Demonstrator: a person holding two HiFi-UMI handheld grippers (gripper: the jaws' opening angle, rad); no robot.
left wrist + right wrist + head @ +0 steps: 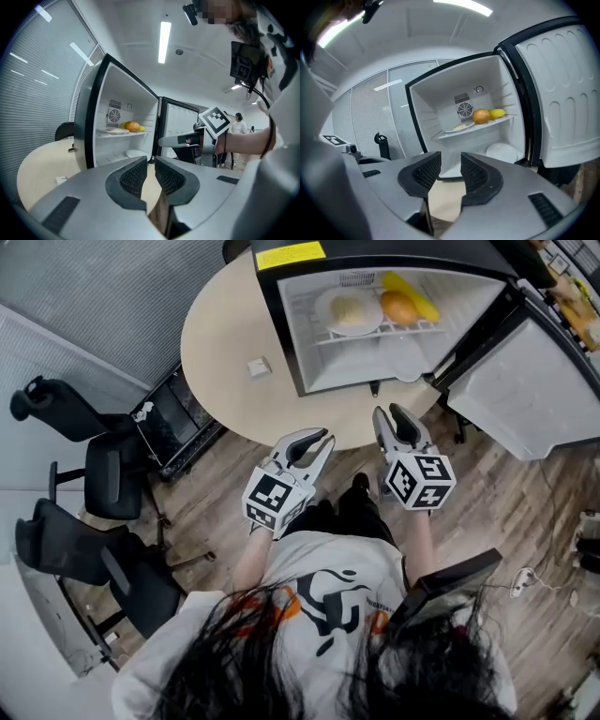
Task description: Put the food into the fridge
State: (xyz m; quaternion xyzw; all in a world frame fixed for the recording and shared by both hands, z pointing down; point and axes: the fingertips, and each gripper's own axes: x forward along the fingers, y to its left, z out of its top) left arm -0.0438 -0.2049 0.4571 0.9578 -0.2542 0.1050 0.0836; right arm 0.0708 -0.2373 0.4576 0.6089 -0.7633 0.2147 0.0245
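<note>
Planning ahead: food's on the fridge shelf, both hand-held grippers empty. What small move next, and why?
Probably reach the right hand-held gripper toward the open door to push it shut: the plate and orange sit on the shelf, and the left hand-held gripper holds nothing either.

Looks like a glossy black shell on the fridge, smooth white plastic inside. Matt beige laminate-ish top on the table, wood-grain planks for the floor. Matt grey plastic on the left gripper and right gripper, with rough ribbed black pads. Smooth white plate.
</note>
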